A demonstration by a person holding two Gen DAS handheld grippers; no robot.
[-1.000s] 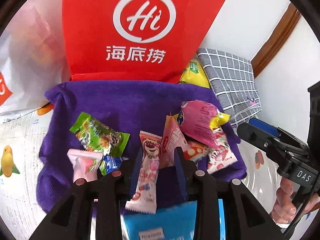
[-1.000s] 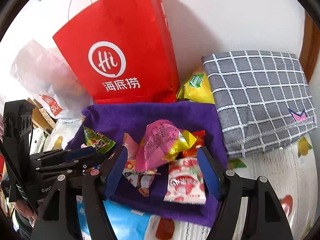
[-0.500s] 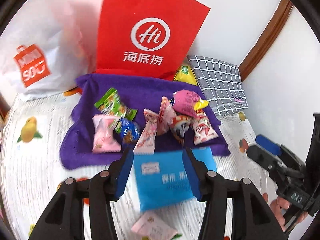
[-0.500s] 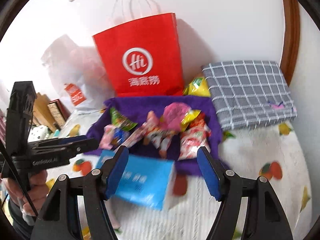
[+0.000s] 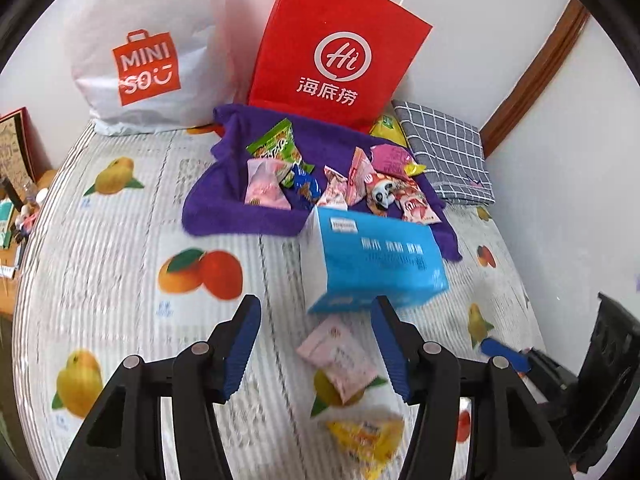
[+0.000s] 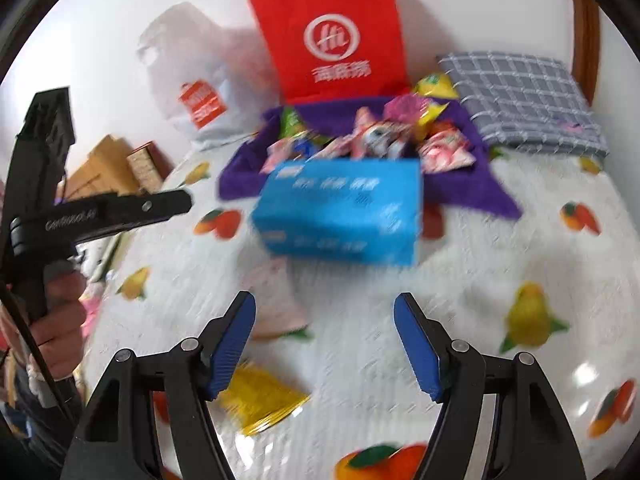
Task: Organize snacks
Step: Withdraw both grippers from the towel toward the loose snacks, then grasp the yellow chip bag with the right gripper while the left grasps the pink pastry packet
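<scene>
Several small snack packets [image 5: 340, 184] lie on a purple towel [image 5: 224, 212] at the back of the fruit-print tablecloth [image 5: 120, 240]; they also show in the right wrist view [image 6: 372, 136]. A blue box [image 5: 376, 260] sits in front of the towel. A pink packet [image 5: 340, 356] and a yellow packet [image 5: 368, 436] lie near me. My left gripper [image 5: 316, 340] is open and empty above the pink packet. My right gripper [image 6: 324, 332] is open and empty, in front of the blue box [image 6: 340, 208]; a yellow packet [image 6: 260, 404] lies by its left finger.
A red paper bag [image 5: 332, 48] and a white Miniso bag [image 5: 148, 52] stand against the wall behind the towel. A grey checked cloth [image 5: 444, 152] lies at the back right, a yellow pack [image 5: 386, 130] beside it. Boxes and clutter [image 6: 116, 168] sit off the left edge.
Both grippers have pulled back from the towel toward me and sit wider open. The left one had a pink packet between its fingers; that packet now lies on the towel.
</scene>
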